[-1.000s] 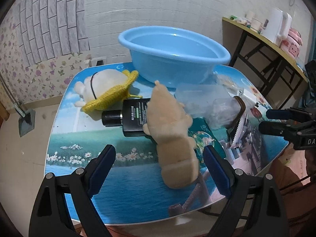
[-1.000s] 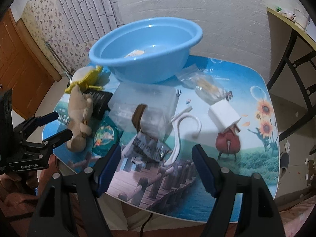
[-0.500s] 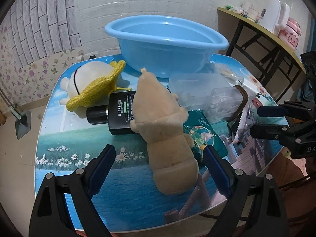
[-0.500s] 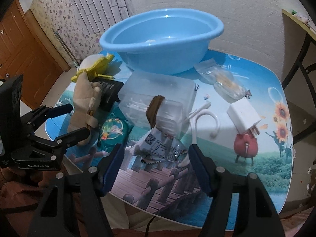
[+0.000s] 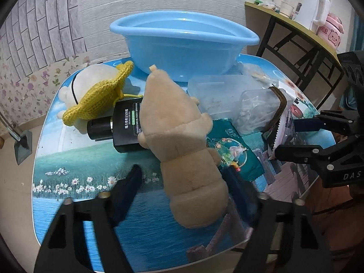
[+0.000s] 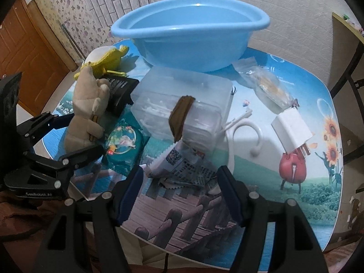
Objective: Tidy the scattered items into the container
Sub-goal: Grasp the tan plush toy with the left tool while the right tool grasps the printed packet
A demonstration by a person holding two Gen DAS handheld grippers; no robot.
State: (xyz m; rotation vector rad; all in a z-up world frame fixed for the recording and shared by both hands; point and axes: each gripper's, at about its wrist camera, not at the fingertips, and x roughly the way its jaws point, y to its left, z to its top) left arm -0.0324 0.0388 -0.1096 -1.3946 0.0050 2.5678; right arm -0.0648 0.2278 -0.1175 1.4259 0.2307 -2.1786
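1. From the left wrist camera, the left gripper (image 5: 182,188) is reaching over the near edge of the table (image 5: 68,200), its jaws standing wide on either side of the tan plush (image 5: 182,150), not pressing on it.
2. The plush is lying lengthwise, leaning against a black bottle (image 5: 122,125); a white toy in a yellow hat (image 5: 95,95) is sitting beyond, and the blue basin (image 5: 182,45) is waiting at the far edge.
3. From the right wrist camera, the right gripper (image 6: 179,193) is hanging low, jaws wide apart around a crinkled printed packet (image 6: 182,168).
4. Just behind the packet, a clear box (image 6: 182,104) is sitting with a brown band across it; a white charger (image 6: 291,129) and its cable (image 6: 245,136) are lying to the right, and a green pouch (image 6: 122,141) to the left.
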